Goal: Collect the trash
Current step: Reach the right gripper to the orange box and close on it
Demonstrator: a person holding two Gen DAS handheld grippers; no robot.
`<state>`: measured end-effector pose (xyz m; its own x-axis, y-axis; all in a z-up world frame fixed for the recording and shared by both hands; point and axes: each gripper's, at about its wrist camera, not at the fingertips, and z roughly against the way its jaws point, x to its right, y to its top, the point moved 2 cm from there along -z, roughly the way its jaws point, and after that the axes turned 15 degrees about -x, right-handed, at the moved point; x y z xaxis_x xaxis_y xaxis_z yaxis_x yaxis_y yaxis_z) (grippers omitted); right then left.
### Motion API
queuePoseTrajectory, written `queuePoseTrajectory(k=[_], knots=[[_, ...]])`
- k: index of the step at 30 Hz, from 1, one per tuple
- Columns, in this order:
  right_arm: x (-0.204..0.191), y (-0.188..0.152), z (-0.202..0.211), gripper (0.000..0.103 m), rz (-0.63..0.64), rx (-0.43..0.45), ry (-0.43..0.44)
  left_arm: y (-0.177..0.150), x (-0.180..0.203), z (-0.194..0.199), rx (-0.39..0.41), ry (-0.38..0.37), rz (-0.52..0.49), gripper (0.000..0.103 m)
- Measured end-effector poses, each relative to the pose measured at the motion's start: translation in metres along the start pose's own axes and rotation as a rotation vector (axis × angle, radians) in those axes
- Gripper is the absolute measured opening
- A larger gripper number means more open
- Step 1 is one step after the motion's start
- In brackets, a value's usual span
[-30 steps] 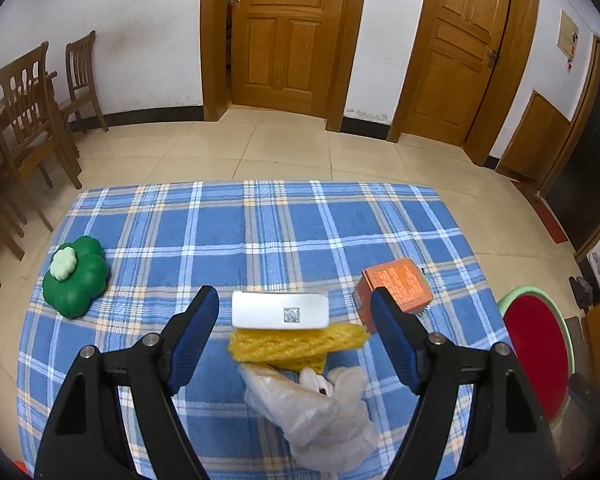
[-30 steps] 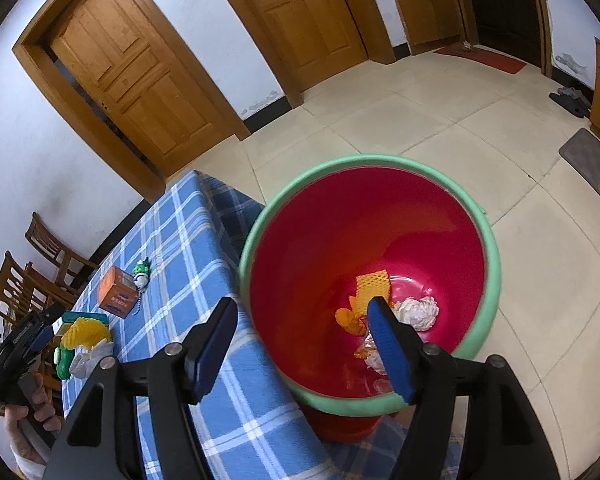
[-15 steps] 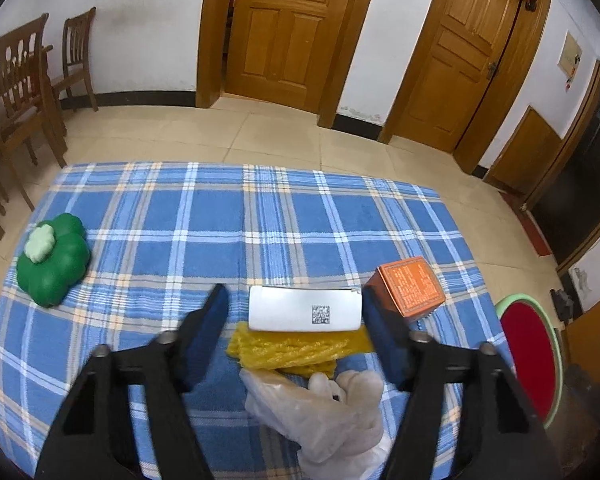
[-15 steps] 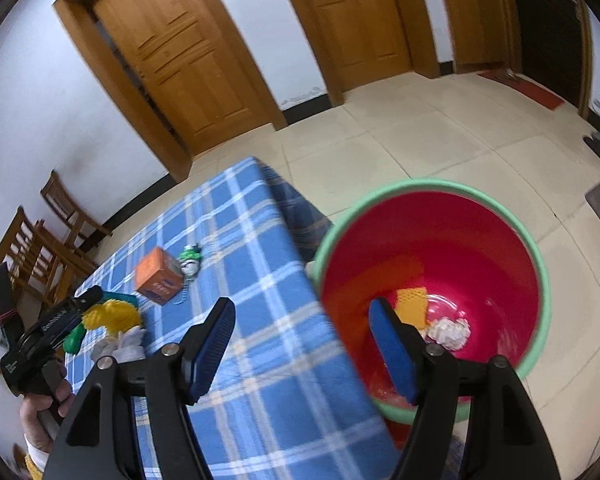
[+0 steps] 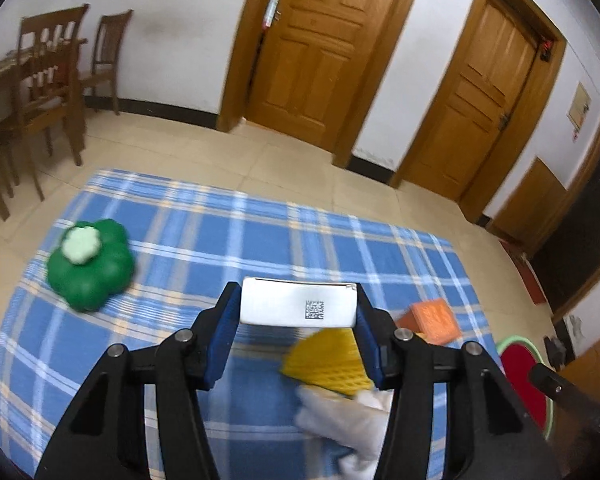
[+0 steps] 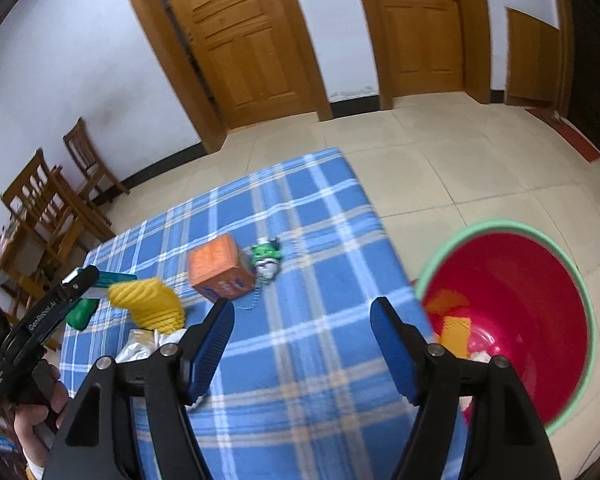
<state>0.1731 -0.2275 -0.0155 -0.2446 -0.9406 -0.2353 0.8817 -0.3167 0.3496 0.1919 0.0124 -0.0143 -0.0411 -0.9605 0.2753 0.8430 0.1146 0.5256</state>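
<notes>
Left gripper (image 5: 298, 312): jaws just closed, white box (image 5: 298, 307) is clamped.
Right gripper (image 6: 302, 344): held wide, nothing gripped.

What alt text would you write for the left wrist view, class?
The left gripper has its jaws closed on a white box above a blue plaid tablecloth. Yellow foam netting and a crumpled white bag lie below; a green toy sits left.
</notes>
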Motion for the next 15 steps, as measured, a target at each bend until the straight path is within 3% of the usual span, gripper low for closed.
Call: queuePoseTrajectory(k=[15], knots=[[-0.071, 0.034, -0.06, 0.074, 0.214, -0.056, -0.058, -0.009, -0.042, -0.007, 0.061, 0.051, 0.092, 0.054]])
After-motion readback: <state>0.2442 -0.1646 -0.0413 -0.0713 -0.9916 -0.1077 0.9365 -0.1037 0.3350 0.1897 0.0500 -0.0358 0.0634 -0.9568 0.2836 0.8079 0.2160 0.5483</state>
